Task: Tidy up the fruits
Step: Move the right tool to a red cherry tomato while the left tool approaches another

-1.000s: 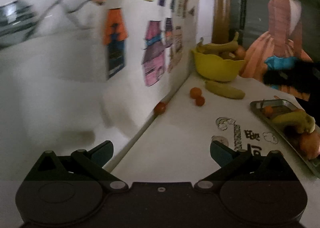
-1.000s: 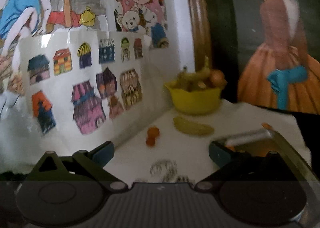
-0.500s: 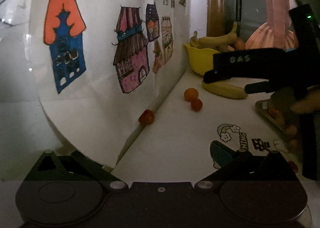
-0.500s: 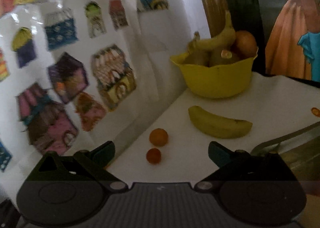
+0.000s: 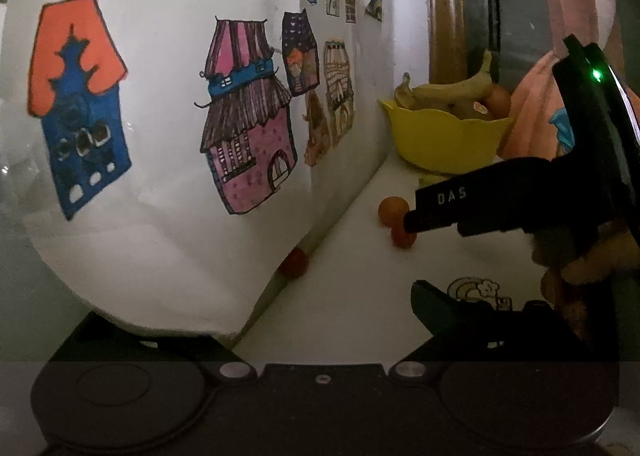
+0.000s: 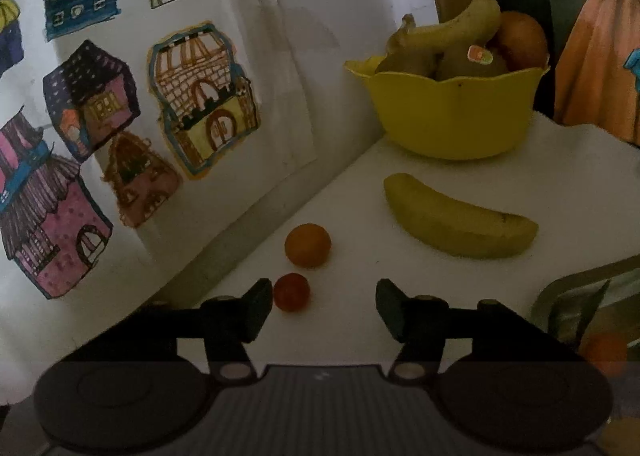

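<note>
Right wrist view: right gripper [image 6: 324, 306] sat low over the white table [image 6: 560, 183], jaws spread, nothing between them. Small red fruit [image 6: 291, 291] lay just beside the left fingertip, slightly ahead of it. Small orange fruit [image 6: 307, 245] was just past that, then a loose banana [image 6: 456, 225] lying flat. Metal tray [image 6: 568, 288] edge at right. Yellow bowl [image 6: 452, 111] stood farthest back with banana and round fruit inside.

Left wrist view: left gripper [image 5: 280, 320] jaws spread, left finger hidden behind the drawing sheet [image 5: 168, 135]. Another red fruit [image 5: 294, 262] sat at the sheet's base.
</note>
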Demonstrator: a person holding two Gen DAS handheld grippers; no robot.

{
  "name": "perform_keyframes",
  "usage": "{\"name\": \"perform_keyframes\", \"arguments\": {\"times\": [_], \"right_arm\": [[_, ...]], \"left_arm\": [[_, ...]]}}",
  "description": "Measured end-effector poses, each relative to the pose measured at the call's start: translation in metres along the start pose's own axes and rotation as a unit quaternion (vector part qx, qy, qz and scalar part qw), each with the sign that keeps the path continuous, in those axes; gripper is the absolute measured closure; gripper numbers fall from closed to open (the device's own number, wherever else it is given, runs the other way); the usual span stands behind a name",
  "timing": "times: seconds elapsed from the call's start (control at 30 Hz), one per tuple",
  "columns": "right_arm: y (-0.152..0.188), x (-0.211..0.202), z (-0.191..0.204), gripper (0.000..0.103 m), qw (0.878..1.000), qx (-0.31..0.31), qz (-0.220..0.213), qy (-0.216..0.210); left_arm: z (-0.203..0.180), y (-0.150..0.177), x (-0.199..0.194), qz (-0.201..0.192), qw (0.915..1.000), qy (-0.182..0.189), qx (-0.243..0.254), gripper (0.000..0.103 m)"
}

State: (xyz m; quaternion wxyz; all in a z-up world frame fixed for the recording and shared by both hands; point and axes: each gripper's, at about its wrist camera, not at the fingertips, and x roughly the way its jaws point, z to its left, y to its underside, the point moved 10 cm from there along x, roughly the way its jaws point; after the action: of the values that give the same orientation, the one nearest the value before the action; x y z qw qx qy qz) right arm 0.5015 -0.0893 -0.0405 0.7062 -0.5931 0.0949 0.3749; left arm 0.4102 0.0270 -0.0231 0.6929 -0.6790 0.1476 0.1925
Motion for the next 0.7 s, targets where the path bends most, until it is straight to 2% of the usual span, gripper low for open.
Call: {"name": "perform_keyframes", "arguments": {"times": [0.27,0.47,0.57,0.7], "right_arm": [[0.002,0.013,0.005,0.048,1.0,-0.014,0.01,-0.019],[0.003,0.017,0.005,0.057,0.999,-0.016,0.006,-0.031],[0.003,0.019,0.006,0.062,0.999,-0.022,0.0,-0.032],[0.007,0.023,0.007,0.076,0.999,-0.038,-0.005,-0.026]], "left_arm": [[-0.004,-0.003,0.016,0.006,0.9998,-0.012,-0.017,0.014],[-0.001,-0.006,0.025,0.013,0.9993,-0.02,-0.027,0.025],[0.004,-0.005,0.027,0.015,0.9986,-0.024,-0.044,0.028],[0.012,-0.005,0.029,0.016,0.9973,-0.035,-0.063,0.035]]}}
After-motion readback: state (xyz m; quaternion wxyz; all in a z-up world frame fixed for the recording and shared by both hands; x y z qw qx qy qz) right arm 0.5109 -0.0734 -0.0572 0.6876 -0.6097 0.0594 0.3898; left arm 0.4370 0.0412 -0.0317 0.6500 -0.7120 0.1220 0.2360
